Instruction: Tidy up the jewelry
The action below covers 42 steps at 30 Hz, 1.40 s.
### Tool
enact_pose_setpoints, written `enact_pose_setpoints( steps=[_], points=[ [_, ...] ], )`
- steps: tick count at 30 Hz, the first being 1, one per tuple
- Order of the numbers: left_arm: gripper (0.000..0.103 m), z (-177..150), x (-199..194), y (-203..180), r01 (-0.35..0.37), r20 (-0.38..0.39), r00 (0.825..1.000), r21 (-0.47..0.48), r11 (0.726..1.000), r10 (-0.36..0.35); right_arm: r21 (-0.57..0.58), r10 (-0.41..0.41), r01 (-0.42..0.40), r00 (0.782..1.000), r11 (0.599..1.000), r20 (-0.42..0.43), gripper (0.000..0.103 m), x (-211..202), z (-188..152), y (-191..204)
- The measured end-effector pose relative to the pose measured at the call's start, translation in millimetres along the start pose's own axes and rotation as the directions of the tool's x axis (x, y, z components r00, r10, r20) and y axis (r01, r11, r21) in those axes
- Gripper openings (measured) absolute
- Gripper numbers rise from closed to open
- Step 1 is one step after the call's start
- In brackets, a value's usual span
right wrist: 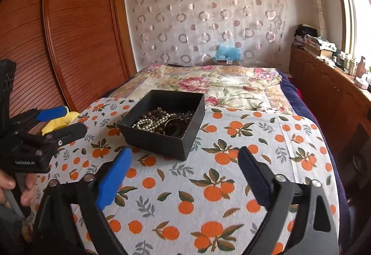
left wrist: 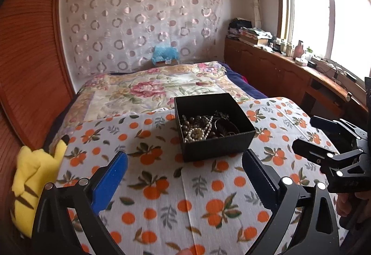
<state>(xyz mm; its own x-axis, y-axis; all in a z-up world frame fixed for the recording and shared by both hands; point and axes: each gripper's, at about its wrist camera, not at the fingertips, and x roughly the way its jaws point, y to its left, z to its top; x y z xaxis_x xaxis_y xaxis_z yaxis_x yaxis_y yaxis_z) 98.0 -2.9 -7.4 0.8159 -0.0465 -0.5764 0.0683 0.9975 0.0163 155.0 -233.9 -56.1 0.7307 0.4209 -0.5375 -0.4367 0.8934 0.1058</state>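
Hovering near black box (left wrist: 215,129) w/ jewelry (left wrist: 199,131) | L hand-held gripper (left wrist: 185,170) wide, empty | R hand-held gripper (right wrist: 185,168) same

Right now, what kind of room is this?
It looks like a bedroom. There is a bed with a flowery quilt, a big wooden wardrobe beside it, and a yellow plush toy. A black box of jewelry sits on an orange-patterned cloth in front.

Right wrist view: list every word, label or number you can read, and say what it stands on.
Small pale lettering on the left gripper body: too blurred to read.
Small tag below the blue soft toy: too small to read.
No other text.
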Motion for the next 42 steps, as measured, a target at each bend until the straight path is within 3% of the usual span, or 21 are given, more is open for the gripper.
enact_pose_setpoints(
  steps=[21, 42],
  points=[
    [0.095, -16.8, -81.9, -11.7, -0.073, 0.092, 0.993, -0.011, 0.997, 0.073, 0.024, -0.057, 0.054, 0.987, 0.998, 0.148, 0.100, -82.2, -10.0, 13.1],
    [0.095, -22.1, -93.4, -4.5, -0.053, 0.113, 0.992, -0.054, 0.997, 0.058, 0.035, -0.073, 0.068, 0.983, 0.997, 0.168, 0.100, -99.8, -16.8, 13.6]
  ],
)
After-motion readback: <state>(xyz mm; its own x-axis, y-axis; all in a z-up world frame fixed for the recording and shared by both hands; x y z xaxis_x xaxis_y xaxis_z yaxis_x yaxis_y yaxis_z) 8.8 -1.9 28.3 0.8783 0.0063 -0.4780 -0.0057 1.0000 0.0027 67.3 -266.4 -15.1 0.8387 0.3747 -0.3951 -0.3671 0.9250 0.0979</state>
